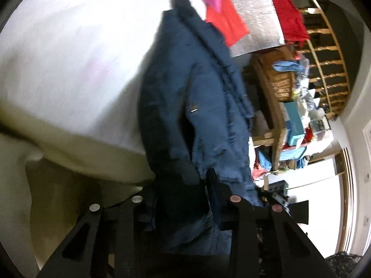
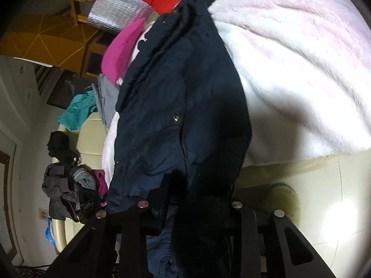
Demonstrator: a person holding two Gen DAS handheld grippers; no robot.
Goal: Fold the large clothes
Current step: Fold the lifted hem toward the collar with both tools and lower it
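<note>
A dark navy jacket [image 1: 192, 97] hangs lengthwise over a white fleece blanket [image 1: 69, 58] on the bed. In the left wrist view its lower hem is bunched between the fingers of my left gripper [image 1: 199, 185], which is shut on the cloth. The right wrist view shows the same jacket [image 2: 176, 88] from the other side. Its hem drapes into my right gripper [image 2: 185, 192], which is shut on it, and the fabric hides one finger. The far collar end of the jacket rests on the blanket [image 2: 289, 58].
Red cloth [image 1: 227, 20] and pink cloth [image 2: 123, 51] lie beyond the jacket beside a silver foil mat [image 1: 252, 11]. A wicker basket [image 1: 278, 78] and cluttered shelves stand to the right. A pile of dark clothes [image 2: 67, 194] and a teal garment [image 2: 76, 111] lie on a cream surface.
</note>
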